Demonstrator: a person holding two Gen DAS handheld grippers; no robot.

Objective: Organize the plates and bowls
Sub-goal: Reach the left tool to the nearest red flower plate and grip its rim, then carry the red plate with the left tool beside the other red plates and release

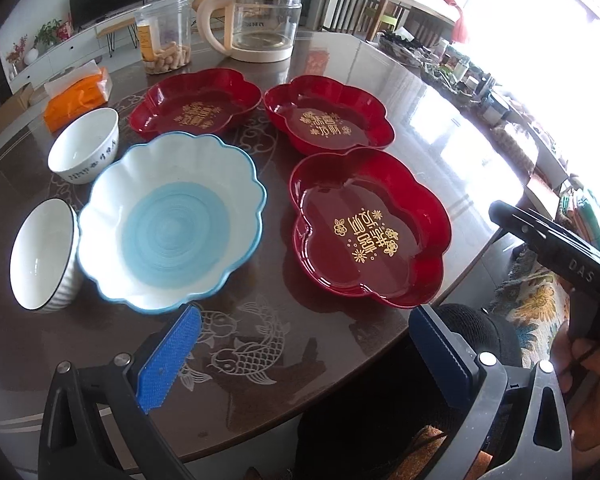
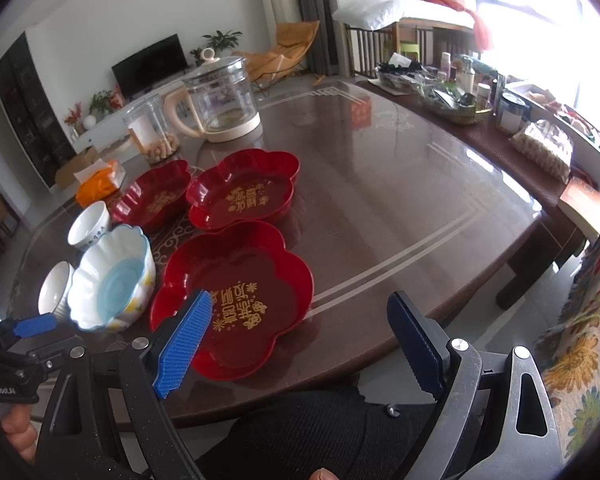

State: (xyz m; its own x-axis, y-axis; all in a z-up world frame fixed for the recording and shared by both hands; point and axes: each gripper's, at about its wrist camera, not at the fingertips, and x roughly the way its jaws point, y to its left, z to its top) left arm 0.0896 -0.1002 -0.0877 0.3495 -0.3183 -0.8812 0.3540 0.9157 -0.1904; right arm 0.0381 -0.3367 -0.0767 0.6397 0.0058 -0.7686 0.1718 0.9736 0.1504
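1. Three red flower-shaped plates with gold lettering sit on the dark glossy table (image 1: 440,92): the near red plate (image 1: 370,229) close to the front edge, the middle red plate (image 1: 329,119) behind it, and the far-left red plate (image 1: 196,104) beside that one. The two rear plates nearly touch; the near one sits just apart from them.
2. There are three bowls, all on the left side: a large scalloped blue-and-white bowl (image 1: 172,222), a ribbed white bowl (image 1: 46,256) touching or almost touching its left rim, and a small white bowl (image 1: 85,145) with dark markings just behind.
3. The left gripper (image 1: 304,360) is spread wide with nothing between its blue pads, hovering over the table's near edge in front of the big bowl and the near plate.
4. The right gripper (image 2: 312,344) is likewise released and empty, its left pad overlapping the near plate's rim in its own view (whether it touches, I cannot tell).
5. The right half of the table is bare polished surface with pale inlaid lines, running out to the curved edge.
6. Behind the dishes stand a glass kettle (image 1: 256,20) with a cream handle, a clear plastic jar (image 1: 165,36) holding peanuts, and an orange tissue pack (image 1: 78,96) at the left.
7. A side counter crowded with jars and packets (image 2: 480,96) lines the bright window side, well apart from the dishes.
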